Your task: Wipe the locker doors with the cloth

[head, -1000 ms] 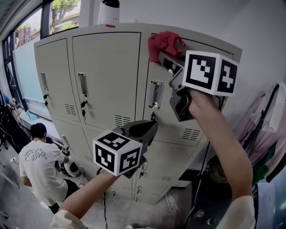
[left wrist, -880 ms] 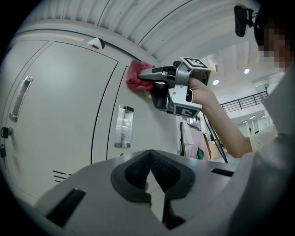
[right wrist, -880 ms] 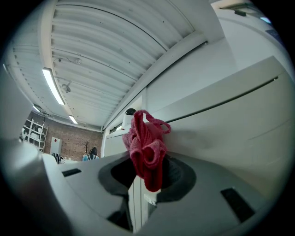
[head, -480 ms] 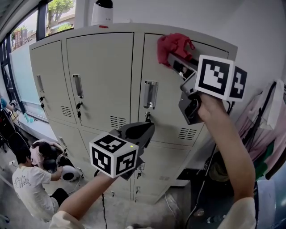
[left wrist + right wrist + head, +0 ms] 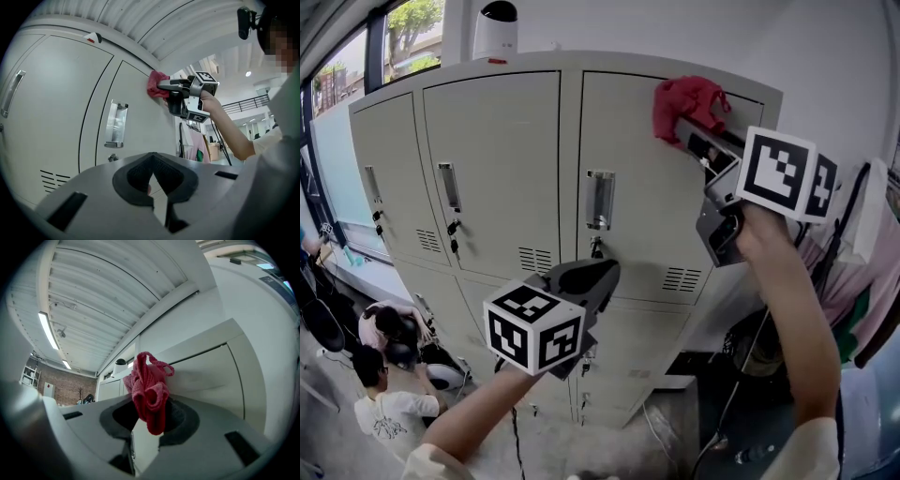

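The cloth (image 5: 687,103) is a red, nubbly knit rag bunched into a loose wad with a loop of edge sticking up. It sits at the upper right of the head view, pressed against the top of the rightmost upper locker door (image 5: 647,206). The right tool (image 5: 689,131) is clamped on the cloth, whose folds spill out over the dark ribbed pads in the right gripper view. That arm is raised and stretched up toward the door's top corner. The left tool (image 5: 598,277) is held lower, at the bottom centre of the frame, forearm angled upward. Its jaws are together with nothing between them, pointing at the lockers without touching. The doors are smooth, pale grey-beige painted metal, each with a recessed shiny handle (image 5: 599,200) and a small block of louvred vents (image 5: 681,278). A white rounded device (image 5: 495,28) stands on the cabinet top at upper left. At lower left two people (image 5: 389,412) crouch on the floor, windows (image 5: 356,66) fill the far upper left, and garments (image 5: 862,272) hang at the right edge.
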Demonstrator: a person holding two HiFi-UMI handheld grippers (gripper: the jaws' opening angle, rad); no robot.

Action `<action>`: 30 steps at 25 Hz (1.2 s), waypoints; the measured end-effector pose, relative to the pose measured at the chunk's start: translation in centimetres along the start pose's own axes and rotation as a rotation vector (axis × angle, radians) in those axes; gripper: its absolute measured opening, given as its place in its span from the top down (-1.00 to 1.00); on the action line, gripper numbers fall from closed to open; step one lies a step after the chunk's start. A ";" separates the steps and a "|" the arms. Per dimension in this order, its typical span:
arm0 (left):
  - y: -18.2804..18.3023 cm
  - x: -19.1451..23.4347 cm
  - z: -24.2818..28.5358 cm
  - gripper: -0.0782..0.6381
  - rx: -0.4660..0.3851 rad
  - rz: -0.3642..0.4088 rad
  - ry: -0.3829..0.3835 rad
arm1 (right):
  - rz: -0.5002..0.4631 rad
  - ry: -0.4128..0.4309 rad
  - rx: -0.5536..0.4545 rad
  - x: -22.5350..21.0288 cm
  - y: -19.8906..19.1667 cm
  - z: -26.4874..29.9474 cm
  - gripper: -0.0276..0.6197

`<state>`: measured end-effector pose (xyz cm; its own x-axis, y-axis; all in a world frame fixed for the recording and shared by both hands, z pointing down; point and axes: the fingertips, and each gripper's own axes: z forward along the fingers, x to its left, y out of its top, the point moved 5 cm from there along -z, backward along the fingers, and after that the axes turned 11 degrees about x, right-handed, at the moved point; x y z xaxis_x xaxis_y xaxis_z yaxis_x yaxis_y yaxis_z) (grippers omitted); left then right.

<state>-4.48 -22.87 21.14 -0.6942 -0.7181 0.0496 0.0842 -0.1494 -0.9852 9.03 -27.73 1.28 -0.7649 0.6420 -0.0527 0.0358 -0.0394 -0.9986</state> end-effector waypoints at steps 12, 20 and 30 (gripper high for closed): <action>0.0 -0.5 1.3 0.77 0.003 -0.001 -0.028 | 0.031 -0.084 -0.015 -3.4 0.2 -3.6 0.58; -0.1 -0.9 2.1 0.77 0.002 -0.004 -0.043 | 0.035 -0.131 -0.025 -5.5 0.4 -5.8 0.58; -0.4 -1.3 2.8 0.77 0.002 -0.004 -0.056 | 0.052 -0.209 -0.033 -8.0 0.1 -8.4 0.56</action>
<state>-1.56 -23.76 21.92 -0.6535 -0.7543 0.0630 0.0823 -0.1536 -0.9847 20.54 -26.38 1.58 -0.8779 0.4672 -0.1049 0.0970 -0.0411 -0.9944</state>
